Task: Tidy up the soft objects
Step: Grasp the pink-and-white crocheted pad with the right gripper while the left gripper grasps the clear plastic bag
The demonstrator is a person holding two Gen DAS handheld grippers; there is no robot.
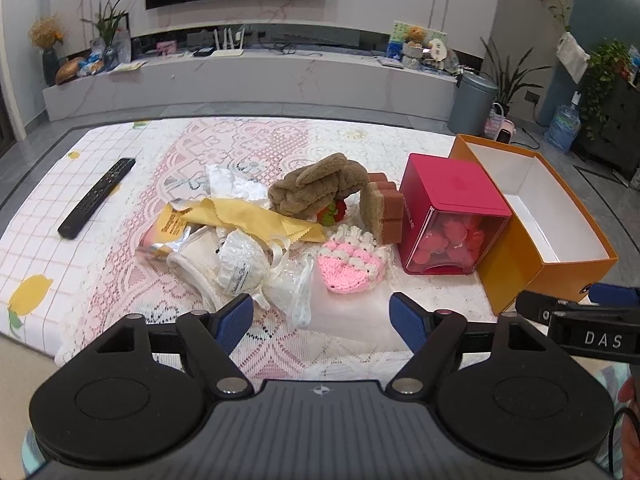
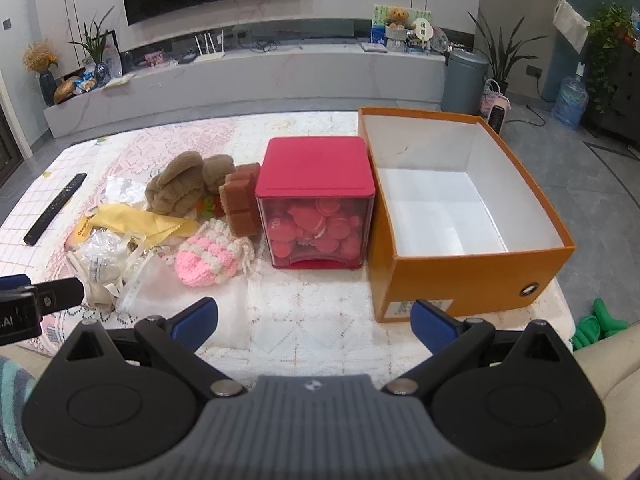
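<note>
A heap of soft things lies on the lace-covered table: a brown plush (image 1: 316, 188) (image 2: 184, 188), a brown sponge block (image 1: 382, 208) (image 2: 242, 200), a pink and white crochet pouch (image 1: 348, 266) (image 2: 208, 256), a yellow cloth (image 1: 256, 220) (image 2: 136, 218) and a white lace bundle (image 1: 236, 264) (image 2: 102, 258). An orange box (image 1: 516, 248) (image 2: 460, 276) with a white inside stands open at the right, nothing in it. My left gripper (image 1: 322, 320) hangs open just short of the pink pouch. My right gripper (image 2: 314, 320) is open over bare cloth near the orange box's front corner.
A red box (image 1: 448, 200) (image 2: 316, 168) with a clear front, full of red pieces, stands between the heap and the orange box. A black remote (image 1: 98, 196) (image 2: 54, 208) lies at the left. A foil snack packet (image 1: 166, 232) sits under the yellow cloth. A green object (image 2: 596, 324) lies beyond the table's right edge.
</note>
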